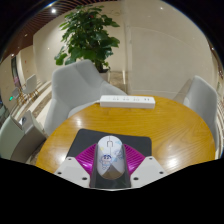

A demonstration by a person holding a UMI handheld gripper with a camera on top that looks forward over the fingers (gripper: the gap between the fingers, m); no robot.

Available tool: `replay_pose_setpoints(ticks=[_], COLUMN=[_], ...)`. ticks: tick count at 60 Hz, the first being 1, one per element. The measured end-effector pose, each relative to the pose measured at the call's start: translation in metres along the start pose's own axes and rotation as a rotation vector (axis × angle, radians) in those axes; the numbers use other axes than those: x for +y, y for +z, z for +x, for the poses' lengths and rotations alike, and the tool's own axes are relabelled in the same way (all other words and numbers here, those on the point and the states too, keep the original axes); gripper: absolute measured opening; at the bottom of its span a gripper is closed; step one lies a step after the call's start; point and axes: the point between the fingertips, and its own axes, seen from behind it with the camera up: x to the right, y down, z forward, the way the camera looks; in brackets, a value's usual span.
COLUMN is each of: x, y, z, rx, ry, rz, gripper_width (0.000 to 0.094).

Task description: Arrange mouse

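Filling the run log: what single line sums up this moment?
gripper: jaws closed on mouse | mouse: on dark mat | beyond: white power strip on round wooden table

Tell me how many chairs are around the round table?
3. One white chair beyond the table under the plant, another chair at the table's other side, a third nearest the claw. The table may hide others.

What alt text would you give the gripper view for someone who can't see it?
A grey-white mouse sits clamped between the gripper fingers' magenta pads, over a round wooden table. Beyond it lies a white power strip, with white chairs and a leafy potted plant behind.
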Motion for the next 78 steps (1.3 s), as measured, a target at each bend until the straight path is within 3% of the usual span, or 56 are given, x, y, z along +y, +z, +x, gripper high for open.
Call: replay_pose_setpoints(ticks=[9, 15, 20, 24, 26, 39, 54, 78], x=[0.037, 0.033, 0.036, 0.035, 0.033, 0.039, 0.105, 0.151], y=[0.021, 0.020, 0.019, 0.009, -0.001, -0.130, -0.264, -0.324], z=[-0.002, 0.000, -0.002, -0.002, 0.000, -0.004, -0.015, -0.031], rx=[0.059, 0.093, 0.094, 0.089, 0.090, 0.079, 0.107, 0.169], ry=[0.005, -0.019, 0.000, 0.009, 0.006, -0.063, -0.061, -0.035], rz=[-0.050, -0.005, -0.024, -0.035, -0.035, -0.041, -0.084, -0.063], gripper_width=[0.0418, 0.0438, 0.0575, 0.0888, 0.0848, 0.0864, 0.0863, 0.0858])
